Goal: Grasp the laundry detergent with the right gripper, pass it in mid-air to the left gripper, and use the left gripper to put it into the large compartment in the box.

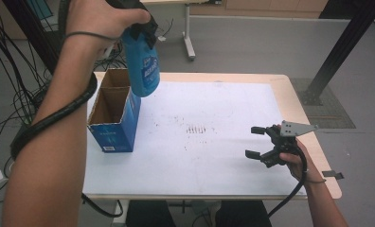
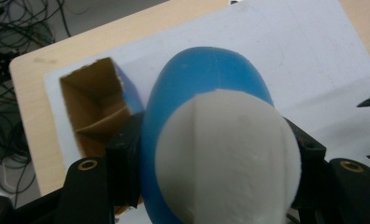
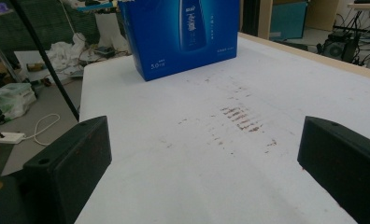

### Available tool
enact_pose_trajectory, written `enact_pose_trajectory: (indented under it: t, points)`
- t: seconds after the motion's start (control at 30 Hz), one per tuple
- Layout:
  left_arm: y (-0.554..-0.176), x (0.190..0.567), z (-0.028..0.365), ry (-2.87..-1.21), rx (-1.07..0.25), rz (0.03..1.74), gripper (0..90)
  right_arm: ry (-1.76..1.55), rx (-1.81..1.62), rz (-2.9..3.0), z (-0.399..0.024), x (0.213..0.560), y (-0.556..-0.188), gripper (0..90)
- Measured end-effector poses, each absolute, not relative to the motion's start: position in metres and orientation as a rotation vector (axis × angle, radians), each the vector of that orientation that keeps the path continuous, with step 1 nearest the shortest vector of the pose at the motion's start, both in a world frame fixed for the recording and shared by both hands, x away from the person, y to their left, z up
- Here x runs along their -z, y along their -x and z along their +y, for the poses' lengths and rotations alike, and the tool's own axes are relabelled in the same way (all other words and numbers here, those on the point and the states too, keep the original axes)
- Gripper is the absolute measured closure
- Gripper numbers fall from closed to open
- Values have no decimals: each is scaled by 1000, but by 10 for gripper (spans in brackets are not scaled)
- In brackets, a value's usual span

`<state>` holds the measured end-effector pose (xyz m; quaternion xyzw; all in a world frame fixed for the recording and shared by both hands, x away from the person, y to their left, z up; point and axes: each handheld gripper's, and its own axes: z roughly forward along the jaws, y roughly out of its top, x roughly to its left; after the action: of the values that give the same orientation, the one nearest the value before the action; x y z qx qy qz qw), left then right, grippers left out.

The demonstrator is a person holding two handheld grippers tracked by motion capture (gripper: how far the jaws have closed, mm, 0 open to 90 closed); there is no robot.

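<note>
A blue bottle [image 1: 141,66] with a white cap [image 2: 227,154] hangs in the air above the open blue carton [image 1: 113,113] at the table's left. My left gripper [image 1: 139,28] is shut on the bottle near its top, with the black jaws pressing both sides in the left gripper view. The carton's brown inside [image 2: 92,112] shows a divider and sits below and left of the bottle [image 2: 206,74]. Low over the right side of the table, my right gripper [image 1: 255,141] stands open, nothing between its fingers [image 3: 66,163]. It faces the carton [image 3: 183,32].
A white sheet [image 1: 200,137] with dark smudges [image 3: 239,116] in its middle covers the wooden table [image 1: 313,151]. Cables [image 1: 15,85] and a black frame post [image 1: 342,47] stand beyond the table's edges. A white table leg [image 1: 189,38] is behind.
</note>
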<state>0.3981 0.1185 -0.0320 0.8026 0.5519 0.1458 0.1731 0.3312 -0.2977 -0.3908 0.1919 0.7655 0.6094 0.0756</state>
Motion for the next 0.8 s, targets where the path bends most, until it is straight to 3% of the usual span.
enact_pose_trajectory:
  t: [0.43,0.8]
  points:
    - [-400,14,188,-2117,-431,1785,373,-563,-1835,2302,-293,390,-334,30]
    - [-407,31,221,-2054,-386,1901,373,-552,-1835,2311,-289,390,-334,30]
